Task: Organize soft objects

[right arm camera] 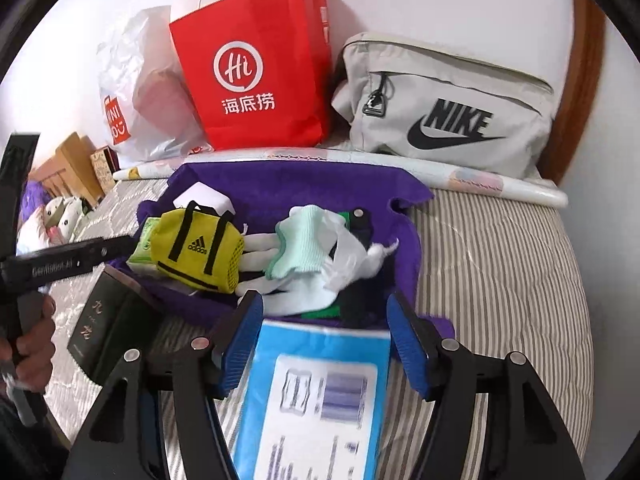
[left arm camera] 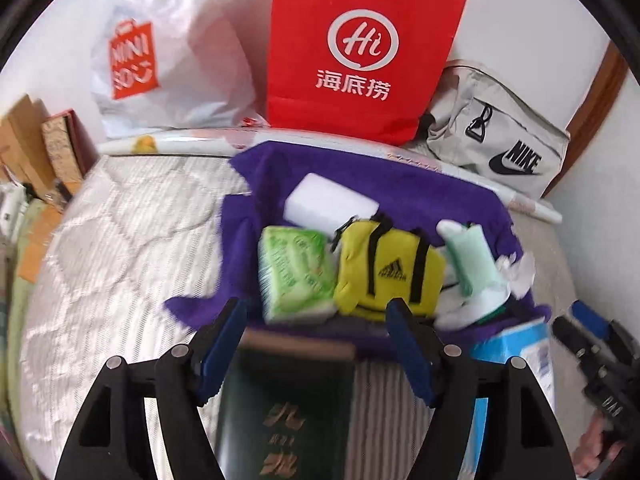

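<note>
Both tongs stand apart and empty at the bed's near edge, the left tongs (left arm camera: 316, 320) seemingly nearest the yellow pouch (left arm camera: 390, 270), just ahead on the purple cloth (left arm camera: 440, 188).

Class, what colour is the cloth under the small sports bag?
Purple cloth, clearest in the right wrist view.

Blue packet (right arm camera: 316, 396) print blurred, unreadable

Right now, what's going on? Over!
Left gripper and right gripper both open, nothing held. Soft things piled on purple cloth. Dark box, blue packet lie between the fingers.
</note>
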A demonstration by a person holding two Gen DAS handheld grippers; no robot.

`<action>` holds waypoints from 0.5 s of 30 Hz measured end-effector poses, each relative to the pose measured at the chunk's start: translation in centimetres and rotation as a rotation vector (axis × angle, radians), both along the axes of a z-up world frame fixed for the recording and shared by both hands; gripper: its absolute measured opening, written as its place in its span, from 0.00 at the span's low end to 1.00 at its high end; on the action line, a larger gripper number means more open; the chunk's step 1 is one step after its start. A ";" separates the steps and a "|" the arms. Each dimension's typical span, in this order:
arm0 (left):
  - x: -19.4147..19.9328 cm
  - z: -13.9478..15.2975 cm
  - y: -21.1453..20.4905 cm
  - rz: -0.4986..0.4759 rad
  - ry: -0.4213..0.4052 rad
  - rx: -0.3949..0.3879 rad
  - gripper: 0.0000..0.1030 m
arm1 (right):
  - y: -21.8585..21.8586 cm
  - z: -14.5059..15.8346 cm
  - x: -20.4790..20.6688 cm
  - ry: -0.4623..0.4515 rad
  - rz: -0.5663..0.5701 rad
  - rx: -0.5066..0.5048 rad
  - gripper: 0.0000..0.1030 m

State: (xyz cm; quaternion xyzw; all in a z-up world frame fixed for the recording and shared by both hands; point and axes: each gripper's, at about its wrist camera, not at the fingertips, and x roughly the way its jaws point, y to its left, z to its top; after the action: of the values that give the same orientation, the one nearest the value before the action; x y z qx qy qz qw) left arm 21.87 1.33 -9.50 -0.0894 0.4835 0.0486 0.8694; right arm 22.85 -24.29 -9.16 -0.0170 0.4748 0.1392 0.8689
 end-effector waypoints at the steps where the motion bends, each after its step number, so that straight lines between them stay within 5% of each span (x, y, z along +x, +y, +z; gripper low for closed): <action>1: -0.8 0.3 0.0 0.002 -0.004 0.019 0.68 | -0.1 0.3 -0.4 -0.001 -0.009 0.002 0.66; 4: -3.6 1.5 -0.6 -0.018 -0.034 0.075 0.69 | -0.8 1.4 -2.1 -0.012 -0.073 0.015 0.80; 7: -6.1 2.7 -1.2 -0.023 -0.069 0.103 0.69 | -1.5 2.7 -3.8 -0.019 -0.112 0.046 0.82; 15: -12.7 6.6 -3.6 -0.094 -0.172 0.009 0.80 | -2.6 5.7 -10.3 -0.081 -0.162 0.027 0.93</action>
State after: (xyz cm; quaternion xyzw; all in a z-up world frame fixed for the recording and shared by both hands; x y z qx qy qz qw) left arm 9.15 -2.29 -2.90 -0.0668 0.4105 0.0019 0.9094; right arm 12.53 -26.84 -3.50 0.0274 0.4373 0.0740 0.8958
